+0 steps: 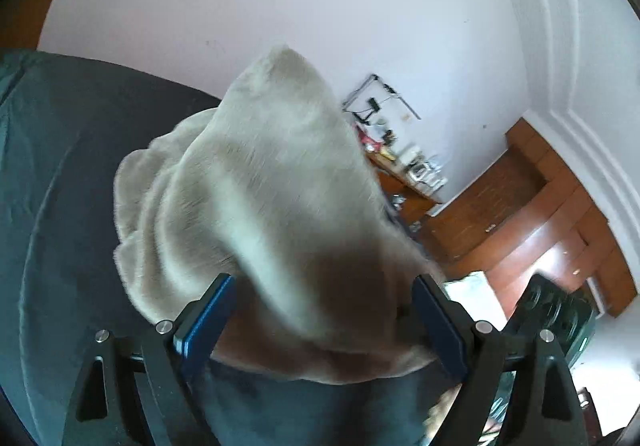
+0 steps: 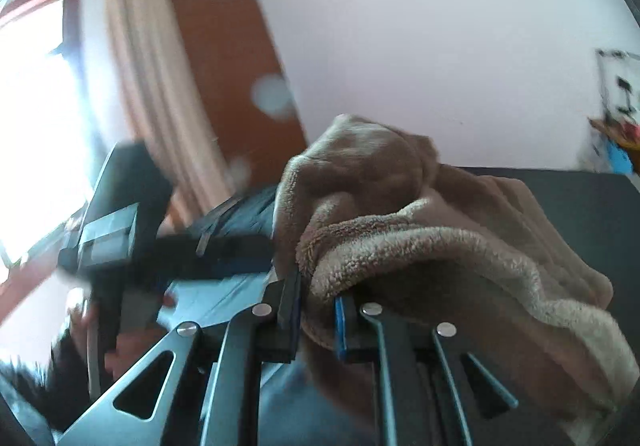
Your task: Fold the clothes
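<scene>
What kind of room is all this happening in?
Most likely a bedroom at home. A fleecy beige garment lies on what looks like a bed with a dark cover; there are wooden cupboards and a curtained window.

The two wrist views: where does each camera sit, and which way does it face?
Left wrist view: sits on the left gripper, facing along its open fingers at the beige fleece garment lying between them, over the dark bed cover, toward a white wall and wooden cabinets.
Right wrist view: sits on the right gripper, shut on a fold of that garment, facing a curtain; the left gripper shows.
Shared: garment, bed cover, white wall.
</scene>
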A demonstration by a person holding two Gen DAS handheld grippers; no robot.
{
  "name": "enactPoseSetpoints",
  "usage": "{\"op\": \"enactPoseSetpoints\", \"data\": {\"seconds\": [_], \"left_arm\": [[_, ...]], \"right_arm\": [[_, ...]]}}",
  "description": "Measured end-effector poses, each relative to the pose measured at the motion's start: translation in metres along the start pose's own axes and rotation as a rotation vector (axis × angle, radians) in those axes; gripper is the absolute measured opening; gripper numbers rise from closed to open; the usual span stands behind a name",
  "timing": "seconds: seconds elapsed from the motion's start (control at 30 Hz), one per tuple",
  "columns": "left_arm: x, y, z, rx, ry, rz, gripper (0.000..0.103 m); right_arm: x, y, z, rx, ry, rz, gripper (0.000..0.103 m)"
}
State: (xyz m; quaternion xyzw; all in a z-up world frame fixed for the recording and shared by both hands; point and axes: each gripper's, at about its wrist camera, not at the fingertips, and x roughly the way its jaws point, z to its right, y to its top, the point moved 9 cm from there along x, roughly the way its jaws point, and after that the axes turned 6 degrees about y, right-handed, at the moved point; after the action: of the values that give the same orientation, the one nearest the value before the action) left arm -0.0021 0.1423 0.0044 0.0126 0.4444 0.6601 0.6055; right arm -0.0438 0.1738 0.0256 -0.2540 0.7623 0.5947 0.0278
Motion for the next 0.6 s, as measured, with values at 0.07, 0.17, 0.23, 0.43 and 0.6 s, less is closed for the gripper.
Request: {"op": "enactPoseSetpoints", "data": {"seconds": [0.07,0.17,0.23,0.43,0.6], "left_arm": [[-0.006,-0.005,0.011,0.015,-0.017,-0.019,0.091],[-0.01,-0.015,0.023,0.01,-0.025,-0.065,0.091],[-0.008,-0.018,0.026,-0.008,-0.018,-0.09,0.091],[0.009,-0.026,0.013,-0.025,0.161,-0.141,0.091],[0.01,-0.036,-0.004,-0.127,0.227,-0.153,0.091]], "right_arm": [[-0.001,-0.01,-0.015,-0.062,-0.004,-0.014,0.014],[-0.006,-0.022,-0.034,-0.143,-0.002,-0.027,0.014],[-0.008,-0.03,-0.041,-0.177,0.009,-0.031,0.014],[-0.012,-0.059,-0.074,-0.254,0.091,-0.053,0.014],[-0.007,-0.086,-0.086,-0.299,0.118,-0.088,0.014]]}}
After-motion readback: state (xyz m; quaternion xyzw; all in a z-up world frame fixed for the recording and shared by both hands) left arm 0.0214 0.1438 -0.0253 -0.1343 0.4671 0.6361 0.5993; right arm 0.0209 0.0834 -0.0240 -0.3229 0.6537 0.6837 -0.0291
